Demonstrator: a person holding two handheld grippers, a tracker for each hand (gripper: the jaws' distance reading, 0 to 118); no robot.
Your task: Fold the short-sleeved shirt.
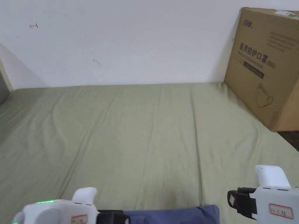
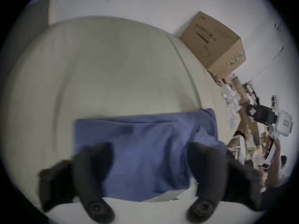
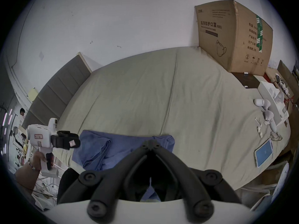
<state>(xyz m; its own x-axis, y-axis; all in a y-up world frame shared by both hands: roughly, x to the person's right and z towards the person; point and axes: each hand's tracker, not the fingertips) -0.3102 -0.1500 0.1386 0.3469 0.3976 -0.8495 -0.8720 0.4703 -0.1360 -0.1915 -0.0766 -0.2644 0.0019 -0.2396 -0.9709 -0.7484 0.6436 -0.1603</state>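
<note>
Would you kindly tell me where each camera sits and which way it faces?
Head view: on the person's head, looking down across the green bed sheet toward the wall; both hand-held grippers at the bottom.
Left gripper view: on the left hand-held gripper, jaws apart over the blue shirt.
Right gripper view: on the right hand-held gripper, jaws together, facing the shirt.
All share the cardboard box.

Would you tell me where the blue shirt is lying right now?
The blue shirt lies at the near edge of the green sheet, between the left gripper and right gripper.
</note>
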